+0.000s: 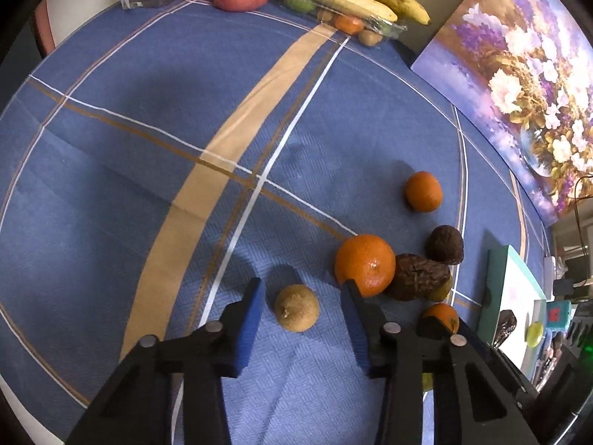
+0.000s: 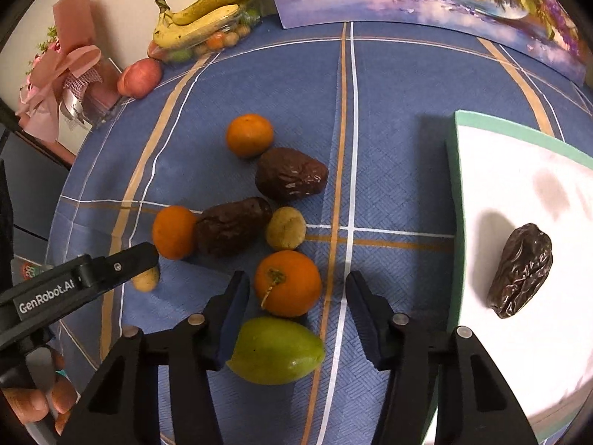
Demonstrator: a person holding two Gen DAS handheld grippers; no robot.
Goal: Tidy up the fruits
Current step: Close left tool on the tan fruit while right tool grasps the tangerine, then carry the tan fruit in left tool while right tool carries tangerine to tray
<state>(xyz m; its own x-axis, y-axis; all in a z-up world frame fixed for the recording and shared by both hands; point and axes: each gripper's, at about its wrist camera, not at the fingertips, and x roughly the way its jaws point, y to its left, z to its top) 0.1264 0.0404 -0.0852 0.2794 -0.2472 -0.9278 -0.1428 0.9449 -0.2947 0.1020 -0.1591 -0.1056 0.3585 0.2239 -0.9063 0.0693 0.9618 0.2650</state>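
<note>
I've got my left gripper (image 1: 302, 306) spread around the small tan fruit (image 1: 296, 307), pads not touching; right gripper (image 2: 296, 293) equally loose around a mandarin (image 2: 287, 283) (green fruit (image 2: 276, 350) crowds nearer). I'd centre before squeezing.

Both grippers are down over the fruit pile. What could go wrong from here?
1. The left gripper straddles the longan, pads apart from it; small and round, it may squirt out.
2. Its right finger sits against a tangerine and could nudge it.
3. The right gripper spans an orange and a green fruit: possible double grab.
</note>
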